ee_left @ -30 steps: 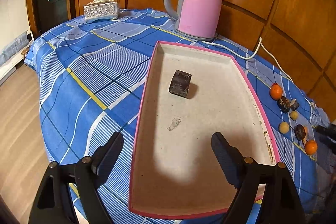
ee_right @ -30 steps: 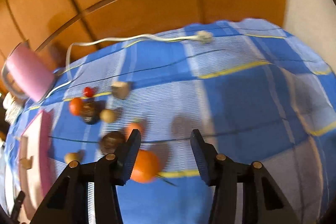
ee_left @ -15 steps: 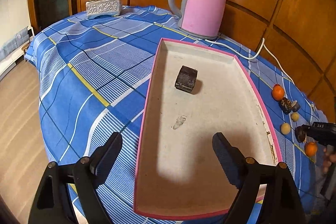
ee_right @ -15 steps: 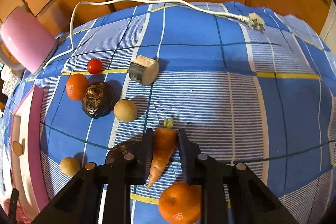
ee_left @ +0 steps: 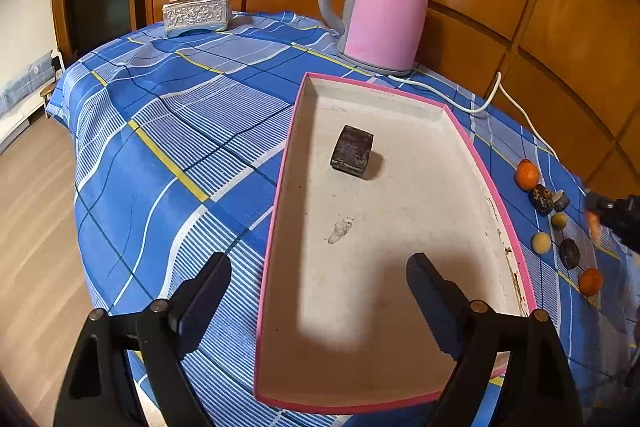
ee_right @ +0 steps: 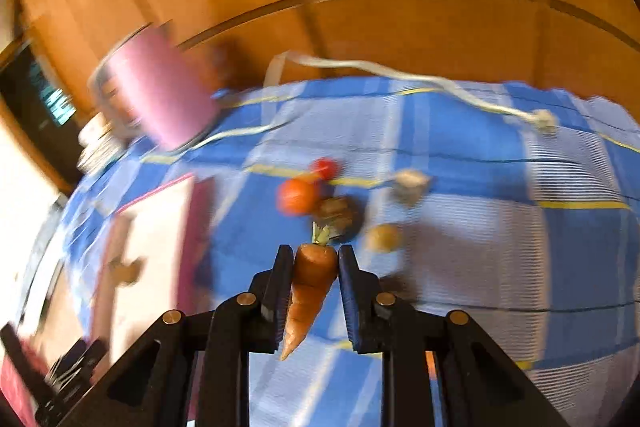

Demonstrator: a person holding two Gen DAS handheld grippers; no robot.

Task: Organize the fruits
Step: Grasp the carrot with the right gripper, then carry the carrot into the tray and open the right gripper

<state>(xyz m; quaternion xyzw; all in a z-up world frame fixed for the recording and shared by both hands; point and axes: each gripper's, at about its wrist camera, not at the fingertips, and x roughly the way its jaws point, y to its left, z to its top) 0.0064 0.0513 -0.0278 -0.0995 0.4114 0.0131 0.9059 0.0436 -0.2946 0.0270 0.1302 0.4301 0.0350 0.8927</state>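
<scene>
My right gripper (ee_right: 314, 261) is shut on a small orange carrot (ee_right: 310, 283) and holds it above the blue checked cloth; it also shows at the right edge of the left wrist view (ee_left: 608, 207). My left gripper (ee_left: 320, 291) is open and empty over the near end of the pink-rimmed tray (ee_left: 276, 211), which holds one dark block (ee_left: 352, 149). Several small fruits lie on the cloth to the right of the tray: an orange (ee_left: 526, 175), a dark round piece (ee_left: 541, 199), a tan ball (ee_left: 541, 242), another orange (ee_left: 591, 281).
A pink kettle (ee_left: 380, 7) stands behind the tray, its white cord (ee_left: 500, 99) running right along the cloth. A silver tissue box (ee_left: 197, 11) sits at the far left. Wooden wall panels are close behind. The table edge drops to the floor at left.
My right gripper has lifted the carrot off the cloth and swung left toward the tray; its view is now blurred. My left gripper has stayed open over the tray.
</scene>
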